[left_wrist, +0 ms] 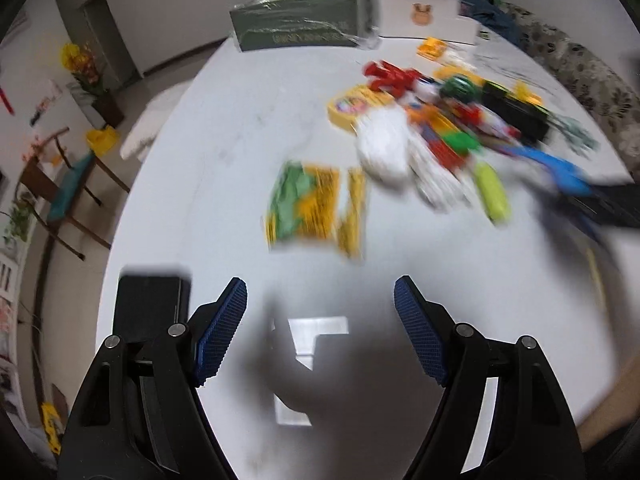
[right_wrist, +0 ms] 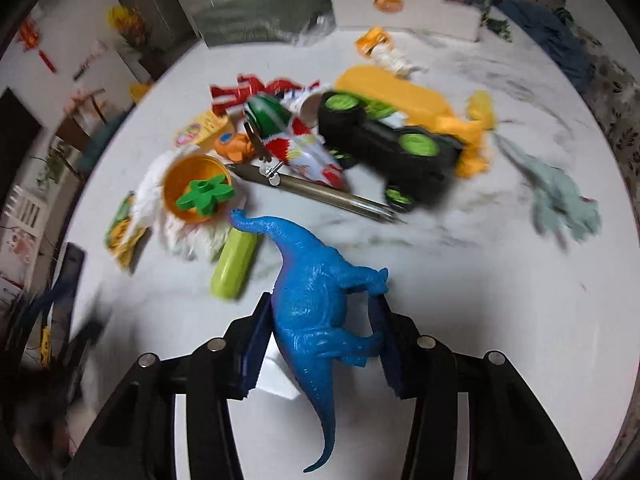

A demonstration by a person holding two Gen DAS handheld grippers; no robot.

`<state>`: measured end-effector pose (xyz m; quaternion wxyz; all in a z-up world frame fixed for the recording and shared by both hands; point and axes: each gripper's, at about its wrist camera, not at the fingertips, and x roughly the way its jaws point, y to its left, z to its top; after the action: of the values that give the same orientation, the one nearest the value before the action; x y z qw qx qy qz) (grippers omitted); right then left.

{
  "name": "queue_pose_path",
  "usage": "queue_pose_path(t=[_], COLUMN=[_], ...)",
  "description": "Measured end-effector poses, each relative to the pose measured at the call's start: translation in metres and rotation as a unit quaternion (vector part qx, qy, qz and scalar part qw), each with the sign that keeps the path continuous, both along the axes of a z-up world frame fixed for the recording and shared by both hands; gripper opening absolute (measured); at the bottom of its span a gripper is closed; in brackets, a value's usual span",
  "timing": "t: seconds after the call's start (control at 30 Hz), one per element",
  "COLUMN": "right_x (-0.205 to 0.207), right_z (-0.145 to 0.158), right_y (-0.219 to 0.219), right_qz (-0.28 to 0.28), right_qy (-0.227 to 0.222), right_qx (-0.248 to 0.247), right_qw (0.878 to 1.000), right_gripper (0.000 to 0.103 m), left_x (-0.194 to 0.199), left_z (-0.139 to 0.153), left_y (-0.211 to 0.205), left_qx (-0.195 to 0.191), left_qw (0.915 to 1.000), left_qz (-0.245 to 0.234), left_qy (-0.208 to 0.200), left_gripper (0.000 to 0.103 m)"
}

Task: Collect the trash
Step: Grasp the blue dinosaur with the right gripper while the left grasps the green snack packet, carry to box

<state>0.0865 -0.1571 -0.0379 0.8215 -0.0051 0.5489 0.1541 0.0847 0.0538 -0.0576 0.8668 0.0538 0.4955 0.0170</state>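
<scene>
My right gripper (right_wrist: 322,300) is shut on a blue toy dinosaur (right_wrist: 316,304), its pads against the body and legs, neck pointing away and tail hanging toward me. Beyond it a pile covers the white table (right_wrist: 460,280): a lime-green tube (right_wrist: 234,268), crumpled white tissue (right_wrist: 188,236), an orange cup (right_wrist: 180,176) holding a green flower block, a red-white-green wrapper (right_wrist: 296,144) and a black toy truck (right_wrist: 384,148). My left gripper (left_wrist: 320,284) hangs open over bare tabletop with nothing between its fingers. A green-and-yellow wrapper (left_wrist: 308,208) lies just ahead of it, with the tissue (left_wrist: 384,152) farther right.
A green box (left_wrist: 296,24) and a white box (left_wrist: 420,16) stand at the table's far edge. A black flat object (left_wrist: 148,304) lies by the near left edge. A silver pen (right_wrist: 320,196) and a grey-green toy dinosaur (right_wrist: 560,196) lie on the table. Wooden chairs (left_wrist: 68,196) stand off left.
</scene>
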Motion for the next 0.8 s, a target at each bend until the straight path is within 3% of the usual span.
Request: queue_pose_path(t=[0.13,0.17,0.27,0.3,0.33,0.4,0.47,0.6,0.8], right_x=[-0.039,-0.041,-0.059,-0.066,-0.068,-0.064,-0.067,-0.076,-0.118], right_z=[0.023,0.023,0.027,0.029,0.030,0.030,0.032,0.038,0.044], right_y=[-0.029,-0.034,-0.049,-0.052,-0.052,-0.050,-0.044,-0.033,-0.022], right_qz=[-0.001,-0.003,-0.019,-0.025,-0.029,-0.030,-0.022,0.012,0.120], right_qy=[-0.010,-0.008,-0.005,-0.006,-0.008,-0.009,-0.017,-0.026,-0.007], right_qx=[0.006,0.008,0.019,0.023,0.027,0.030,0.029,0.040,0.067], right_qw=[1.000,1.000,1.000,0.999,0.999,0.999,0.999,0.999,0.990], right_gripper=[0.048,0.048,0.048,0.048,0.048,0.048,0.048,0.048,0.048], left_x=[0.048,0.057,0.066,0.065,0.062,0.053,0.036,-0.020,-0.139], left_z=[-0.019,-0.022,-0.022,-0.020,-0.017,-0.010,-0.004,0.024,0.075], left_y=[0.002,0.005,0.013,0.012,0.010,0.008,0.011,0.006,-0.027], left_qx=[-0.014,-0.024,-0.062,-0.061,-0.061,-0.066,-0.091,-0.107,-0.092], left_qw=[0.9996,0.9994,0.9979,0.9981,0.9980,0.9972,0.9952,0.9929,0.9813], left_qz=[0.018,0.019,0.012,-0.001,-0.014,-0.033,-0.037,-0.053,-0.168], left_qy=[0.018,0.015,0.014,0.008,0.001,0.003,0.008,-0.002,-0.023], left_gripper=[0.076,0.083,0.085,0.078,0.063,0.054,0.048,0.048,0.048])
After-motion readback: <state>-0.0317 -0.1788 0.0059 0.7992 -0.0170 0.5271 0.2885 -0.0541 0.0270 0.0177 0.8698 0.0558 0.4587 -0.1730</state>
